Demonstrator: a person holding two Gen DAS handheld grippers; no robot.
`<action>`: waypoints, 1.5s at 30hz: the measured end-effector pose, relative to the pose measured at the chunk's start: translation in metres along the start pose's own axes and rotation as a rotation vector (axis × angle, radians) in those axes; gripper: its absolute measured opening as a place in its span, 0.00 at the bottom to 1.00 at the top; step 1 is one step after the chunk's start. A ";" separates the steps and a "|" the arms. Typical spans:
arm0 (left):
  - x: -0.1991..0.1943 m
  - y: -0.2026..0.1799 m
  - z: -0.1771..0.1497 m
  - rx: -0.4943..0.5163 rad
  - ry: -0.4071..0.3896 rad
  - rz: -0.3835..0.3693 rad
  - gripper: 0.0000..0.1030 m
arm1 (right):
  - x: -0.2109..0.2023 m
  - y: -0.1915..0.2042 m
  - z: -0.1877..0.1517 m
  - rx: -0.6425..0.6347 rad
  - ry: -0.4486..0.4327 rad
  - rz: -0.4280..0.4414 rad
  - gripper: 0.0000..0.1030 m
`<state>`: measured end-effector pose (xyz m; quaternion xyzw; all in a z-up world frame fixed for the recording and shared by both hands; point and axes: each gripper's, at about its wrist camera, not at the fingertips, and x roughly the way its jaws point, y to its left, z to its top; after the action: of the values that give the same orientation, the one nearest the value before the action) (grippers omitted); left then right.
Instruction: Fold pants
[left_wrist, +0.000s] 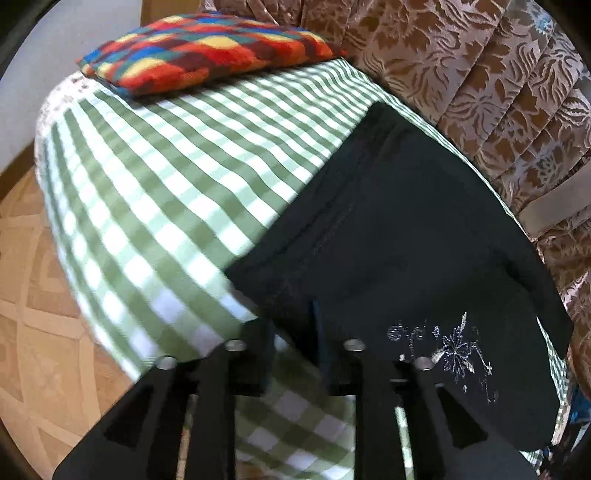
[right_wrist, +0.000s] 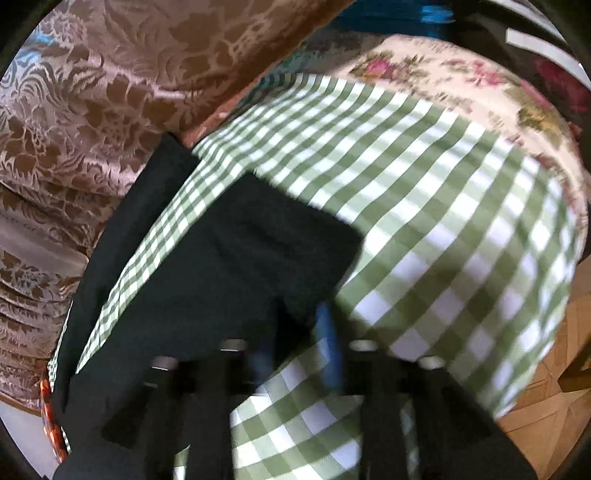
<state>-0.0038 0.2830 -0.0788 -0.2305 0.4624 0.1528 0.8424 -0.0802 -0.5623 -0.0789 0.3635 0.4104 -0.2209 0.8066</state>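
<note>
Black pants (left_wrist: 399, 229) lie on a green-and-white checked cloth (left_wrist: 166, 192), with silver embroidery (left_wrist: 458, 350) near the lower right. My left gripper (left_wrist: 291, 332) is open, its jaws apart over the pants' near corner, nothing held. In the right wrist view the pants (right_wrist: 236, 258) lie folded on the checked cloth (right_wrist: 443, 221), with a second black strip (right_wrist: 122, 236) along the left. My right gripper (right_wrist: 299, 332) is open at the pants' near edge; the view is blurred.
A multicoloured checked cushion (left_wrist: 207, 48) sits at the far end of the cloth. Brown floral curtain (left_wrist: 480, 74) hangs along the right side. Patterned floor (left_wrist: 33, 314) lies left. A floral sheet (right_wrist: 461, 81) shows beyond the cloth.
</note>
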 end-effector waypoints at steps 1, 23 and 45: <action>-0.007 0.003 0.003 0.001 -0.023 0.022 0.27 | -0.009 -0.001 0.001 0.001 -0.029 -0.014 0.54; 0.103 -0.135 0.239 -0.064 0.061 -0.256 0.45 | 0.051 0.246 -0.098 -0.516 0.209 0.294 0.71; 0.064 -0.176 0.227 0.141 -0.208 -0.318 0.05 | 0.076 0.255 -0.098 -0.496 0.274 0.262 0.72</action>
<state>0.2732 0.2568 0.0159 -0.2238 0.3405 0.0080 0.9132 0.0803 -0.3289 -0.0774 0.2317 0.5062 0.0428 0.8296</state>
